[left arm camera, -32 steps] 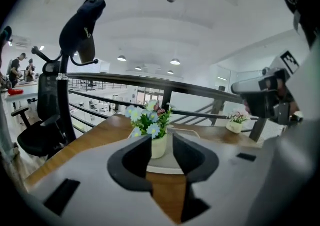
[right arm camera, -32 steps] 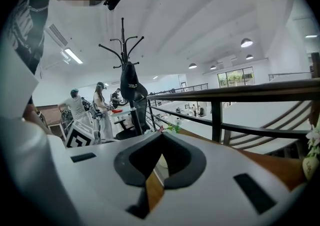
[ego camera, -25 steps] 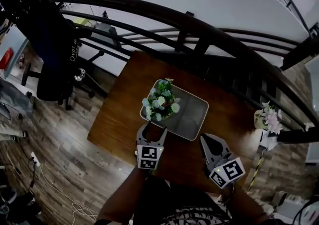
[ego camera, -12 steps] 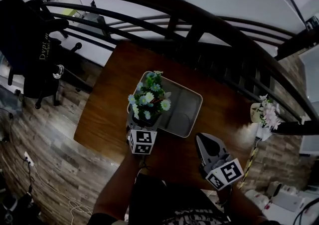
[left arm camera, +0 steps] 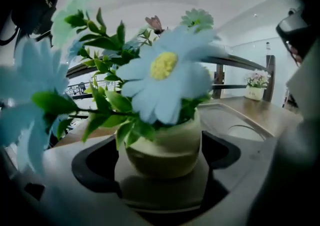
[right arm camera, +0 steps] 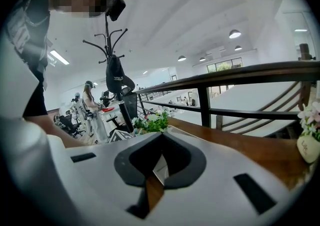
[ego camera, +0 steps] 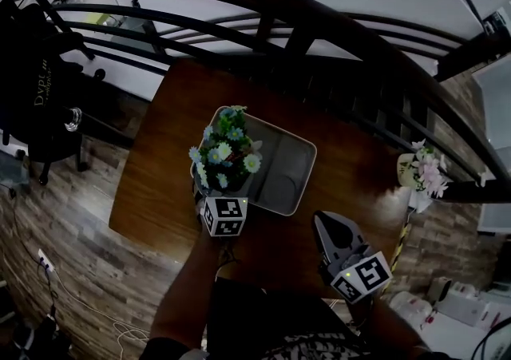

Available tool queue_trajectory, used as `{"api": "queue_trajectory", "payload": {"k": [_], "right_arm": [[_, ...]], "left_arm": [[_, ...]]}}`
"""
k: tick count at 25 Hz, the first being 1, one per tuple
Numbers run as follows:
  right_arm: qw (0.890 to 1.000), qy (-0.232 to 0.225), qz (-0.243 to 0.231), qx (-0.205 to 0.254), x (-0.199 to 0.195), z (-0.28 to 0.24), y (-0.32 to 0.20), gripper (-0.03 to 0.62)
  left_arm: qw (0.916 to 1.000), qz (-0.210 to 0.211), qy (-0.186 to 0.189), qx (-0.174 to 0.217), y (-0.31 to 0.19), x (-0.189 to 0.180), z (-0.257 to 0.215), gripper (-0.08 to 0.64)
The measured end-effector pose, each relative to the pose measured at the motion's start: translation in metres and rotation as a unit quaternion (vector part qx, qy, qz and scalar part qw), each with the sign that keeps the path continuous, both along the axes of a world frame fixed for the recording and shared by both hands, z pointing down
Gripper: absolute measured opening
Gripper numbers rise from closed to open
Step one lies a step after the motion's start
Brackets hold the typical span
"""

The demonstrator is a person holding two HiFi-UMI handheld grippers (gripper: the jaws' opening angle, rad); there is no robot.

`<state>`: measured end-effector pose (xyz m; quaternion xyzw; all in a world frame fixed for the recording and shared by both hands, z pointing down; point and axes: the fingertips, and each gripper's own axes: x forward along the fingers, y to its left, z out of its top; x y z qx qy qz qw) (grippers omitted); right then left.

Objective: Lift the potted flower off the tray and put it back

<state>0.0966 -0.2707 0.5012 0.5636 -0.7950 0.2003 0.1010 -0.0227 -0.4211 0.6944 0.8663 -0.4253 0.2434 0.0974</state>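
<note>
The potted flower [ego camera: 223, 155], pale blue and white blooms in a round cream pot [left arm camera: 162, 147], stands at the near left corner of the grey tray [ego camera: 291, 167] on the brown table [ego camera: 160, 167]. My left gripper [ego camera: 215, 192] reaches in around the pot. Its jaws are opening, and the dark pads [left arm camera: 90, 162] stand clear of the pot on both sides. The blooms hide the jaws in the head view. My right gripper [ego camera: 323, 224] hovers over the table right of the tray's near edge, with its tips [right arm camera: 161, 137] together and nothing between them.
A second small pot of pink-white flowers [ego camera: 423, 179] stands at the table's right edge by the dark railing [ego camera: 319, 23]. A coat rack with a dark coat [ego camera: 40, 87] stands to the left on the wooden floor. People [right arm camera: 92, 104] stand far off.
My left gripper has moved forward from in front of the tray until its jaws lie on either side of the pot. The right gripper has hardly moved.
</note>
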Motion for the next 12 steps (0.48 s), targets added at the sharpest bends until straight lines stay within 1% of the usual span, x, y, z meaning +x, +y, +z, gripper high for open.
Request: {"api": "queue_trajectory", "payload": {"k": [2,3,4,9,12], "right_arm": [[1.0,-0.004,0.005,-0.003,0.003,0.003,0.001,-0.002],[1.0,-0.007,0.006,-0.005,0.003,0.004,0.002,-0.002],[1.0,-0.01,0.007,-0.006,0.004,0.005,0.003,-0.002],[1.0,-0.014,0.009,-0.003,0.008,0.0,0.003,-0.002],[1.0,-0.012,0.006,0.004,0.011,-0.007,0.003,-0.002]], "left_arm": [[0.9997,-0.008,-0.024,0.003,-0.002,-0.001,0.004,0.499],[0.9995,-0.008,-0.029,0.005,-0.002,-0.002,0.005,0.497],[0.9995,-0.008,-0.03,0.007,-0.002,-0.002,0.005,0.485],[0.9997,0.006,-0.022,0.009,0.003,-0.002,0.004,0.474],[0.9998,0.0,-0.014,0.011,0.006,-0.004,-0.001,0.471]]}}
